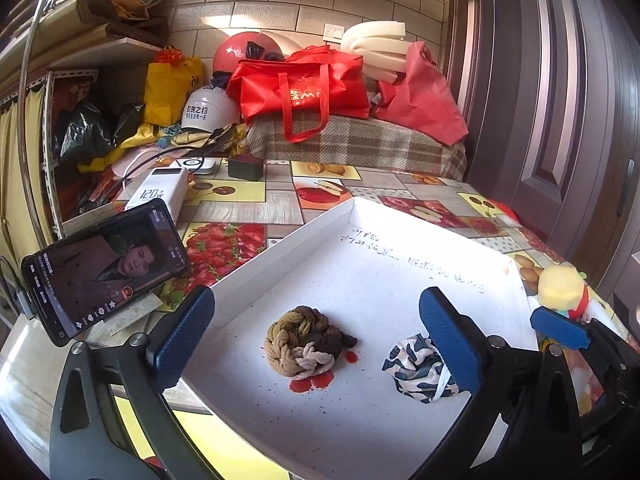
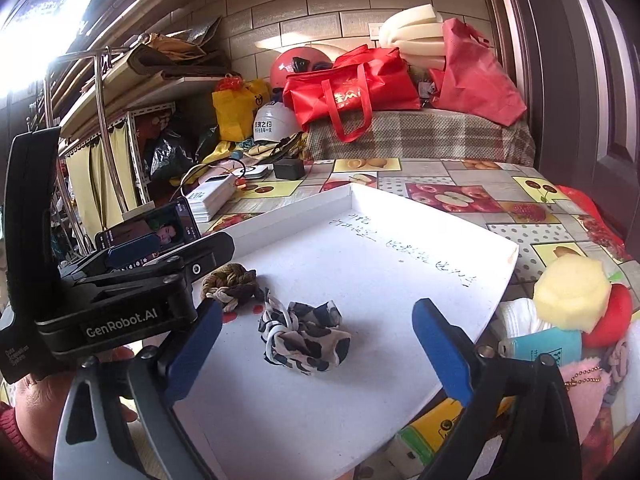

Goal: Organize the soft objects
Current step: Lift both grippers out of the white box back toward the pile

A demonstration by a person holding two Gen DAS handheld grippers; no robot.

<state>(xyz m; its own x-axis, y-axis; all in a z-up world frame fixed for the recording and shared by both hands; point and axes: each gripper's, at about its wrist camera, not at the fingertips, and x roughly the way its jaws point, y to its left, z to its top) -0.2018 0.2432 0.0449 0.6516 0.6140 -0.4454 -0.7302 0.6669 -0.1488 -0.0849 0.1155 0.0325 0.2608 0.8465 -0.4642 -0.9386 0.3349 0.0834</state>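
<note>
Both our hand-held grippers, left (image 1: 316, 344) and right (image 2: 318, 350), stand wide open, holding nothing. The braid (image 1: 304, 342) and scrunchie (image 2: 304, 338) lie near the tray's (image 1: 400, 240) near edge. Next we fetch the toys (image 2: 572, 300) beyond its right edge.

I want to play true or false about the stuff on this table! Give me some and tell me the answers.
1. The braided rope scrunchie lies inside the white tray. True.
2. The left gripper is squeezing the scrunchie. False: its jaws are open and nothing is held.
3. The spotted cloth lies in the tray too. True.
4. The phone screen is dark. False: it is showing a video.
5. The right gripper holds the spotted cloth. False: its jaws are open, apart from the cloth.
</note>
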